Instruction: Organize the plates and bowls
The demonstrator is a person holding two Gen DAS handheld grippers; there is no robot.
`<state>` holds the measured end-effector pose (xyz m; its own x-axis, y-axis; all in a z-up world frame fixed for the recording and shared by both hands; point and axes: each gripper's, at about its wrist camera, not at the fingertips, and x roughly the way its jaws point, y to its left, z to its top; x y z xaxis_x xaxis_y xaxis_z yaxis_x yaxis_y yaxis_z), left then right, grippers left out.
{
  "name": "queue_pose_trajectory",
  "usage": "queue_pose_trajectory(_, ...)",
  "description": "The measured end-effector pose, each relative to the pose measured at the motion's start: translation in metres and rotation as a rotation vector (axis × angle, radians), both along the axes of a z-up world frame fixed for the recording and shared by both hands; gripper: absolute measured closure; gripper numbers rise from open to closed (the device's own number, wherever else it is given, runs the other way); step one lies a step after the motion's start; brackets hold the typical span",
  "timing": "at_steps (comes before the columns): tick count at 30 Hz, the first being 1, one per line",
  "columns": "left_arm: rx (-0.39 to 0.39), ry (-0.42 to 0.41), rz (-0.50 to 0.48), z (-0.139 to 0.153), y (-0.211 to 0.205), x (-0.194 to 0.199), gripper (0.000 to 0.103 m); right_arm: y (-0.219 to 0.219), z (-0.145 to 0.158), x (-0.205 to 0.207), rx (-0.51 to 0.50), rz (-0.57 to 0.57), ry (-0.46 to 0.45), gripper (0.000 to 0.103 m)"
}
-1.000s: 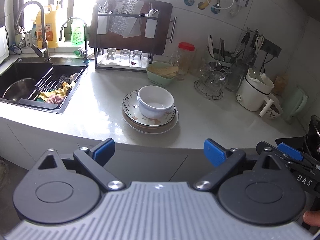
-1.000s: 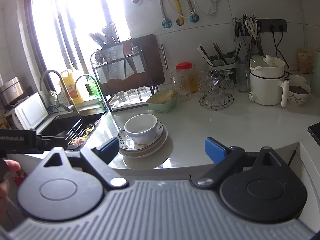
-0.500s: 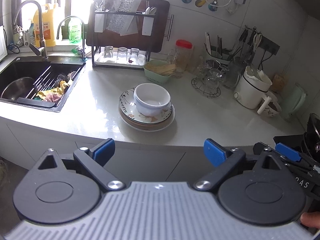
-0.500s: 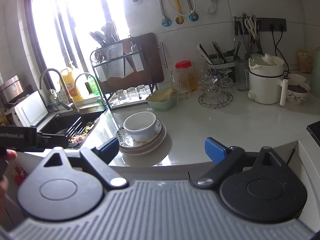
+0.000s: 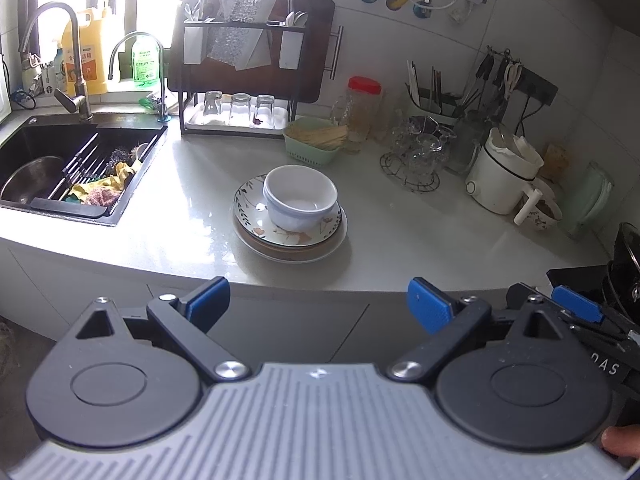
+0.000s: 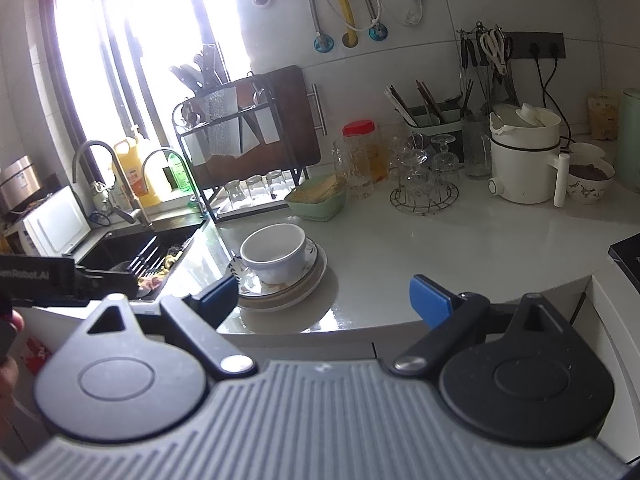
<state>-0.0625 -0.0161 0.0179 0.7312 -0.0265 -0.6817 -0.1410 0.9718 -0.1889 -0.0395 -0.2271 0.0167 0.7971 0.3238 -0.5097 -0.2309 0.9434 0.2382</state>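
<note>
The left gripper (image 5: 318, 300) is held off the near edge of the bench (image 5: 420, 236), its blue-padded fingers spread wide with nothing between them. The right gripper (image 6: 324, 298) hangs likewise short of the bench edge, spread and empty, a little to the right of the left one; its tip shows at the right edge of the left wrist view.

Beyond both, near the front middle of the bench, a white bowl (image 5: 300, 196) sits upright on a floral plate (image 5: 296, 234), which in turn rests on a plainer plate (image 5: 320, 250) with a pale rim. The bowl looks empty, though it may be one bowl nested in another; the pictures do not settle it. To the left lies the dark sink (image 5: 44, 172) with cloths in its rack, and at the far left-centre a dish rack (image 5: 236, 80) with upturned glasses (image 5: 238, 108) on its tray. A green basket (image 5: 316, 140), a wire stand of glassware (image 5: 416, 152) and a white cooker (image 5: 504, 176) stand farther right.

The dishes already form one neat pile, bowl on top. That fits either a finished stacking with the grippers drawn off, or a pile waiting to be taken apart and moved elsewhere. If handling follows, the bowl's thick rim is the natural hold, and the plates lie flat, so a finger would need to get under an edge.
</note>
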Motion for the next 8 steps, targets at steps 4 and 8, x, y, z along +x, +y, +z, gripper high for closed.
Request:
queue_pose_trajectory(4,0.006,-0.008,0.002,0.0008,-0.0007,0.0006,0.005,0.0023,0.0024,0.0001,-0.002,0.006,-0.010,0.009)
queue_pose_trajectory(8,0.001,-0.012,0.009,0.0020,0.0011,0.0011,0.005,0.0021,0.0015,0.0025,-0.004,0.013,-0.009,0.009)
